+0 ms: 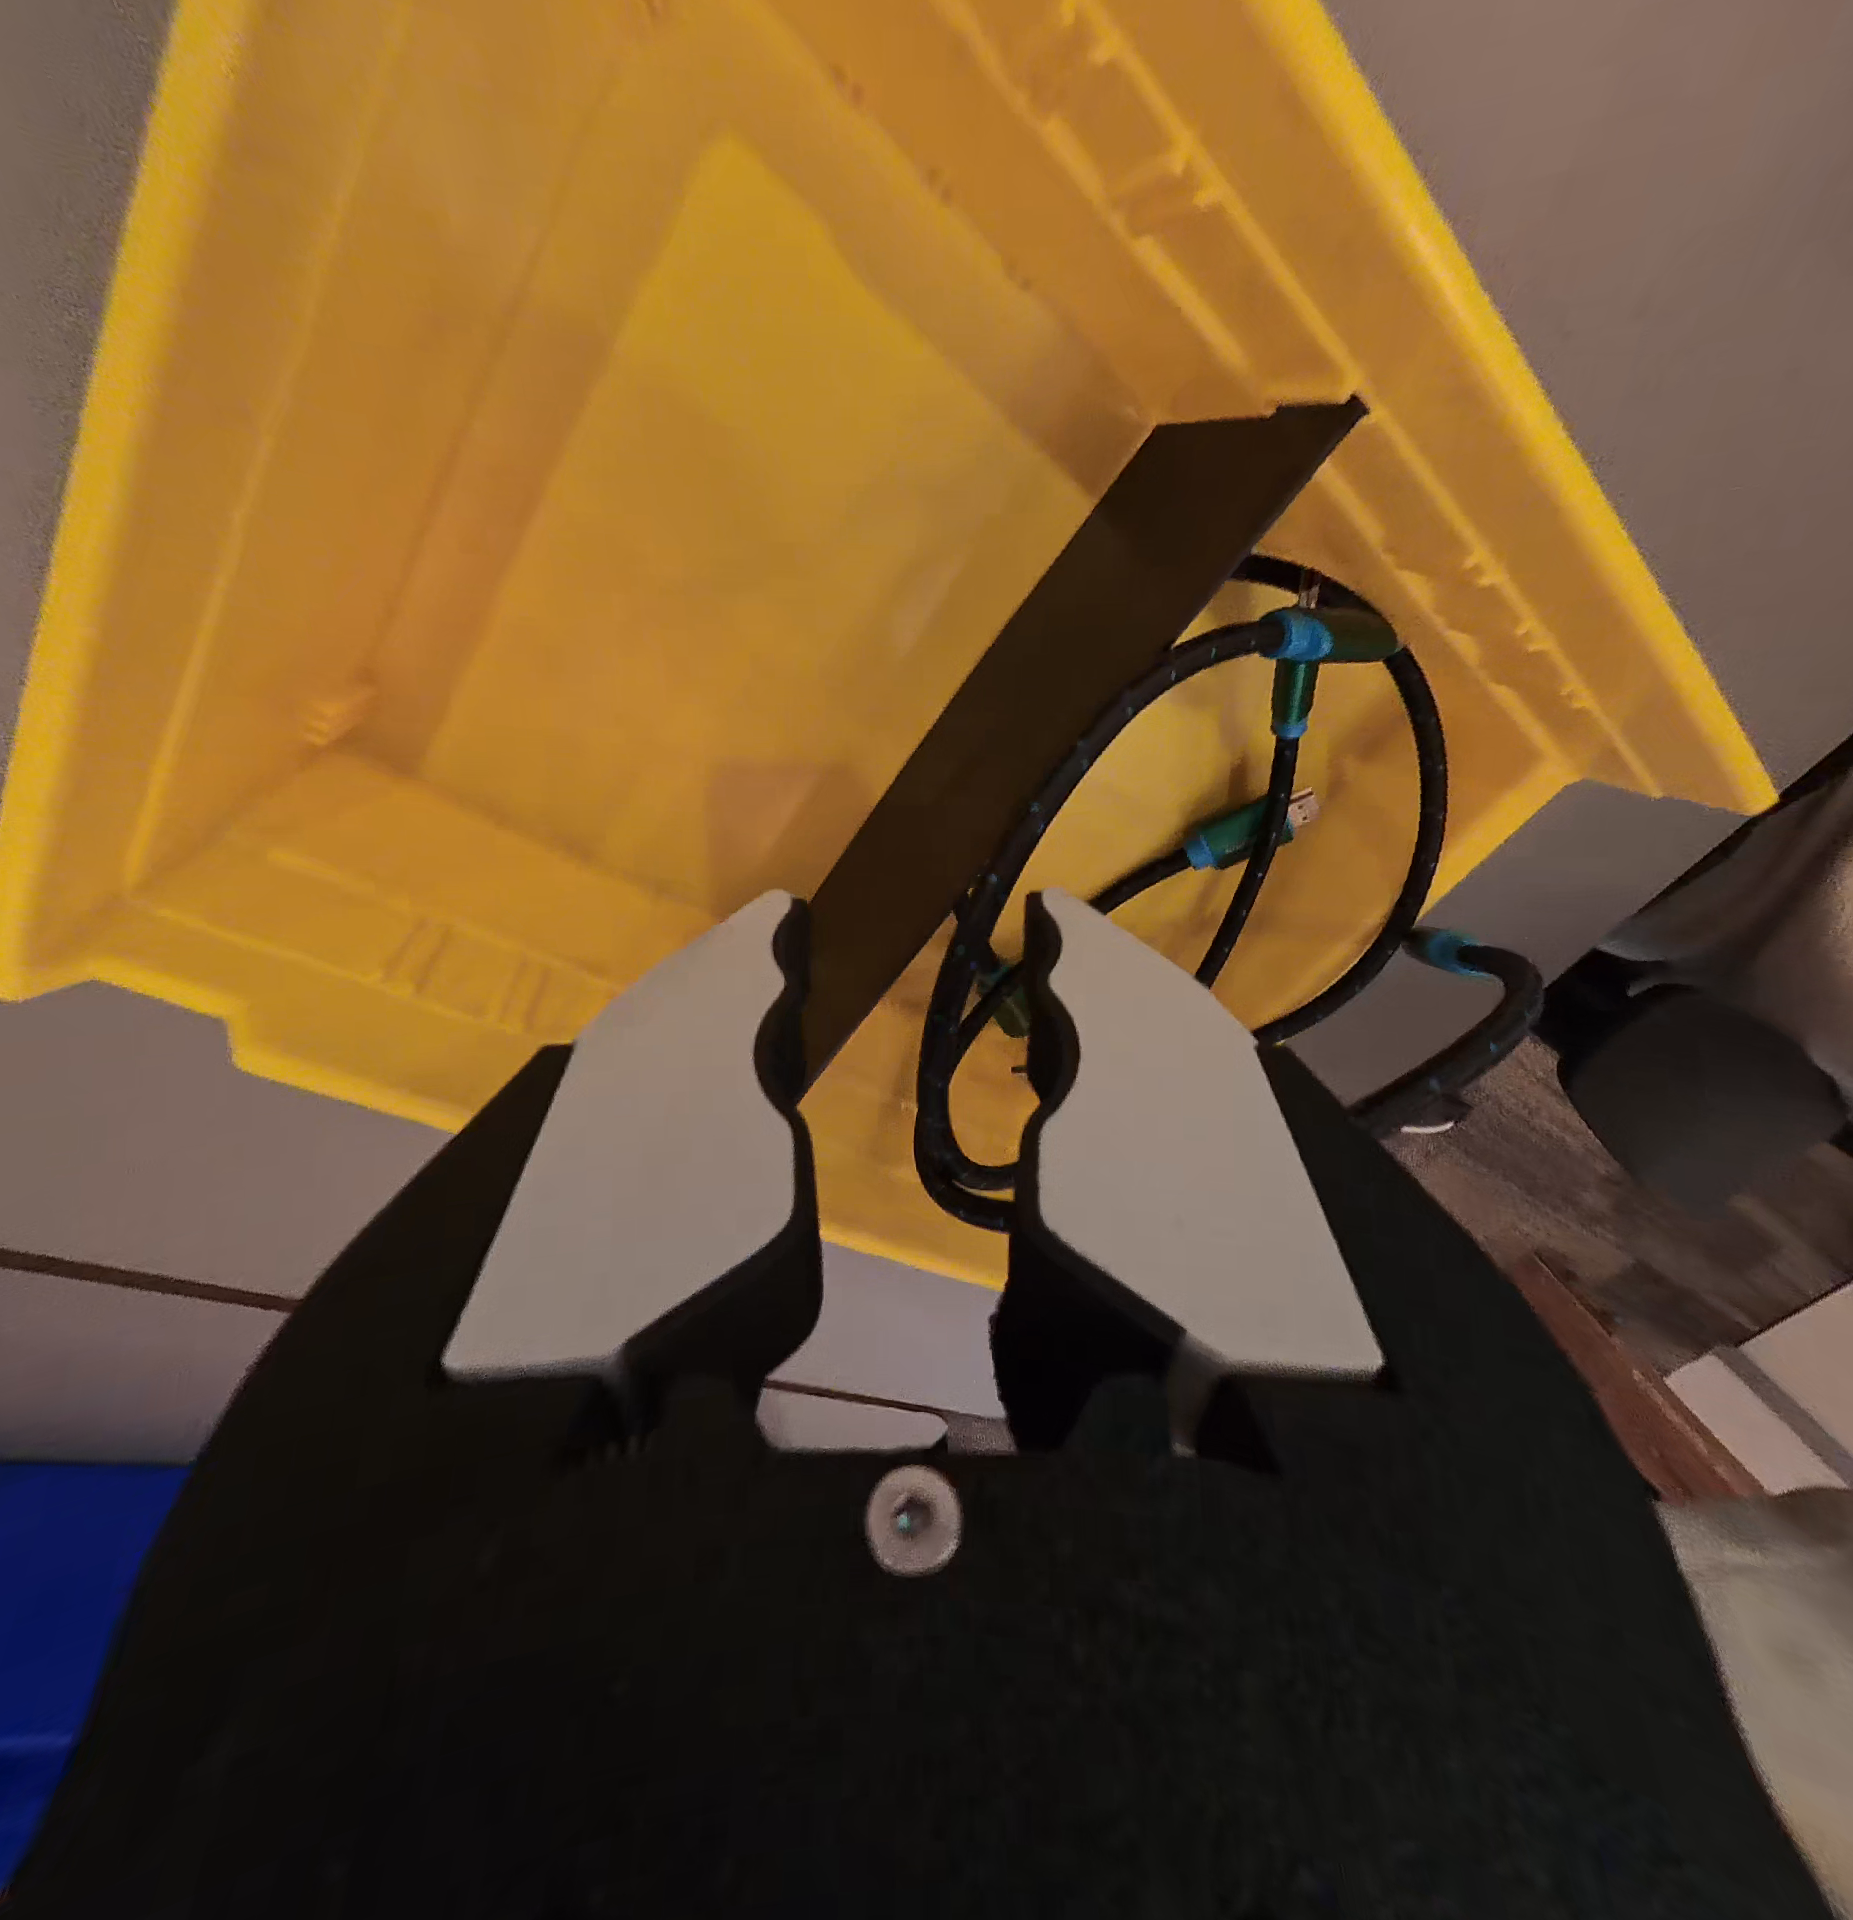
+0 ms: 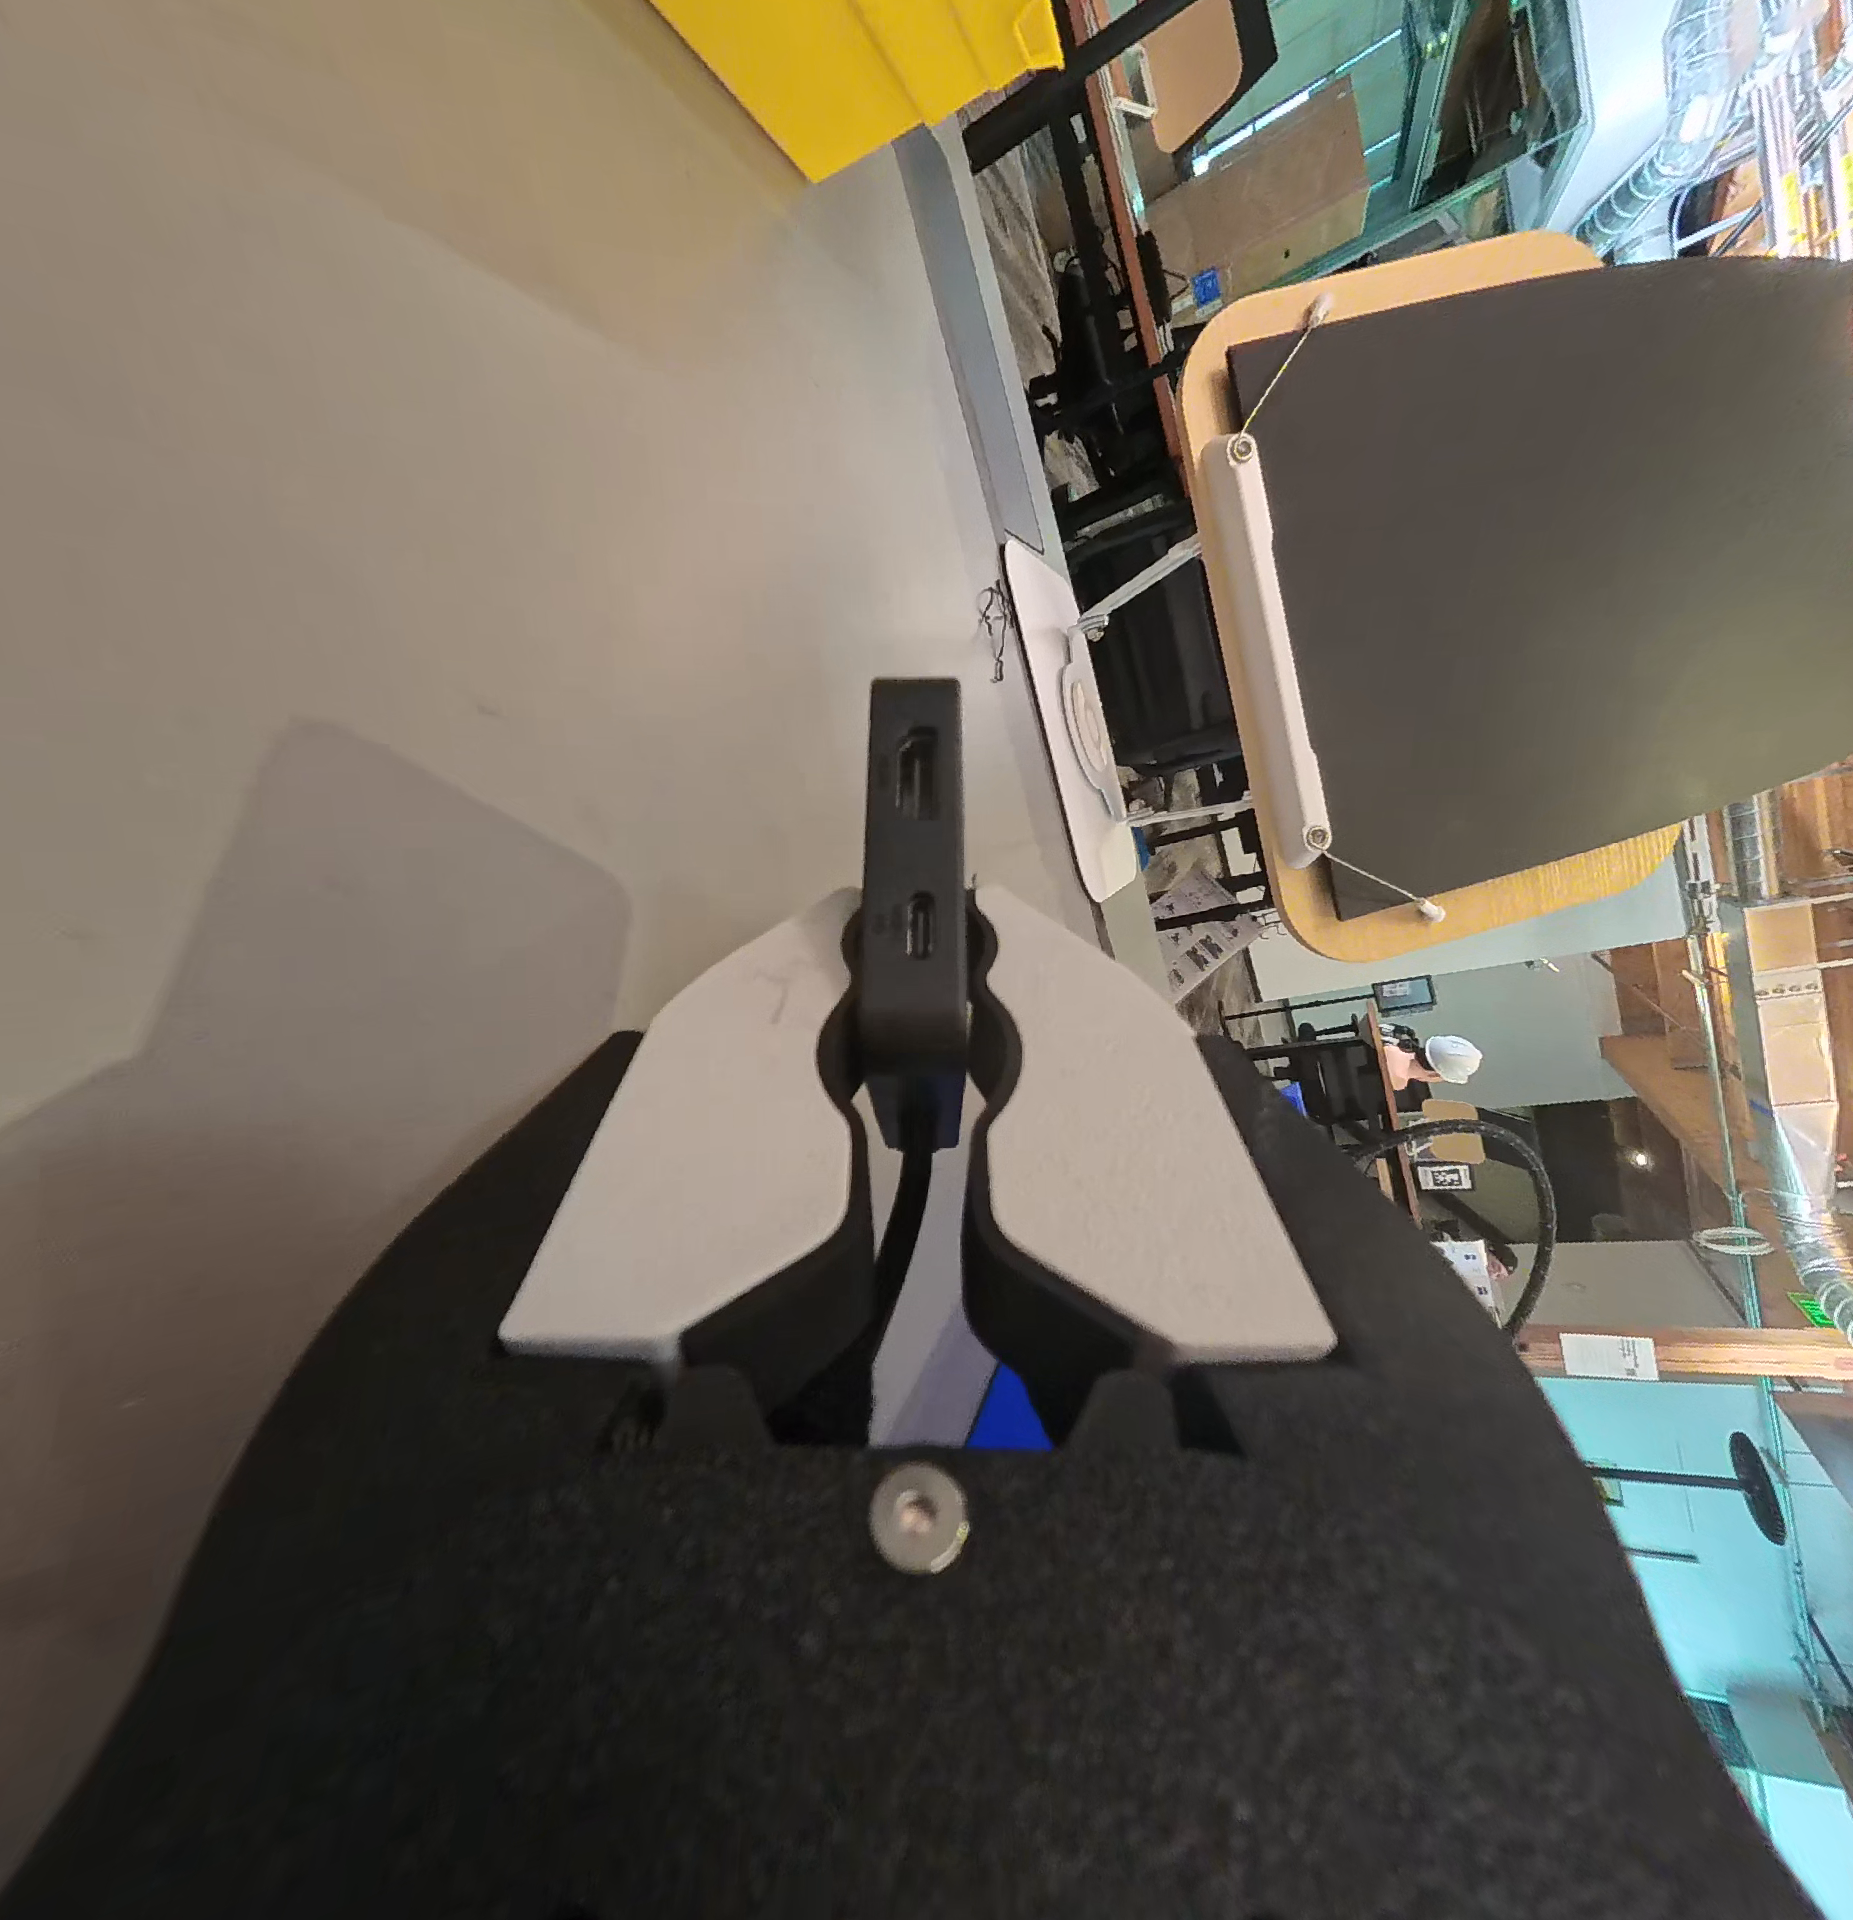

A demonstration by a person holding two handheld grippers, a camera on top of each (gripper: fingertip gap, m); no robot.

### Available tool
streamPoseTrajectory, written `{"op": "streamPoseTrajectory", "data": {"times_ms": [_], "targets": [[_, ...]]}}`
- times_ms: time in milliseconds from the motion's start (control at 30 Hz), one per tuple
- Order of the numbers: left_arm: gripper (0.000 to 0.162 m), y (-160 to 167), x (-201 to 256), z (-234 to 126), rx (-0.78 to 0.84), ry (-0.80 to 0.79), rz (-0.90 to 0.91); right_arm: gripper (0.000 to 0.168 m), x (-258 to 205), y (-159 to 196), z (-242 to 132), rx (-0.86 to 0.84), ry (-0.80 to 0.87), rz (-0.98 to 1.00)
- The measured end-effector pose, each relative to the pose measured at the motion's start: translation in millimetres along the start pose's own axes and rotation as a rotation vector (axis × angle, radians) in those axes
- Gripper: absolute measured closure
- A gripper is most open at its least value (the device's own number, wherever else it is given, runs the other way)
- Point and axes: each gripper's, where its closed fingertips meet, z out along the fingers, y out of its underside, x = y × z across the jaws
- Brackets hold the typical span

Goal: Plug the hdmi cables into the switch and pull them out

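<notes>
Right gripper (image 2: 914, 961) is clamped on the black switch (image 2: 914, 831), which stands out past its fingertips with a free port facing the camera and a black lead trailing back between the jaws. Left gripper (image 1: 911, 940) gapes, gripping nothing; a dark flat panel (image 1: 1057, 748) leans by its left finger. Just beyond lie coiled HDMI cables (image 1: 1254, 831) in the yellow bin (image 1: 486, 520). Reaching in, the wide jaws could snag a loop instead of a plug.
</notes>
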Motion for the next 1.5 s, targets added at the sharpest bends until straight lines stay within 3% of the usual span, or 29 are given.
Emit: {"op": "streamPoseTrajectory", "data": {"times_ms": [200, 300, 600, 800, 967, 1100, 1200, 1300, 1500], "targets": [[0.153, 5.5, 32.4, 16.2, -0.02, 0.144, 0.085, 0.154, 1.5, -3.2, -2.0, -0.001, 0.011, -0.016], [0.156, 3.1, 25.9, 3.4, 0.035, 0.058, 0.111, 0.154, 1.9, -4.7, -3.3, 0.001, 0.015, -0.02], [0.156, -26.1, 13.6, -123.0, 0.704, -0.124, 0.098, 0.154, 3.0, -13.9, -9.0, 0.02, 0.029, -0.045], [0.156, -35.0, 5.9, -174.3, 1.094, -0.236, -0.005, 0.155, 2.5, -16.7, -9.8, 0.026, 0.03, -0.051], [0.156, -23.8, 55.0, -238.0, 1.405, -0.192, -0.021, 0.154, 4.7, -17.3, -10.6, 0.031, 0.038, -0.044], [0.156, -18.1, 118.7, -260.8, 1.55, -0.126, -0.078, 0.155, 6.6, -14.2, -9.6, 0.03, 0.045, -0.04], [0.156, -26.1, 169.3, -231.7, 1.635, 0.059, -0.21, 0.155, 10.3, -11.9, -10.0, 0.031, 0.054, -0.028], [0.156, -45.5, 219.8, -167.0, 1.646, 0.26, -0.319, 0.154, 14.4, -7.7, -10.3, 0.03, 0.063, -0.008], [0.156, -61.8, 246.1, -13.6, 1.443, 0.275, -0.611, 0.155, 29.3, 6.2, -12.3, 0.018, 0.099, 0.03]]}}
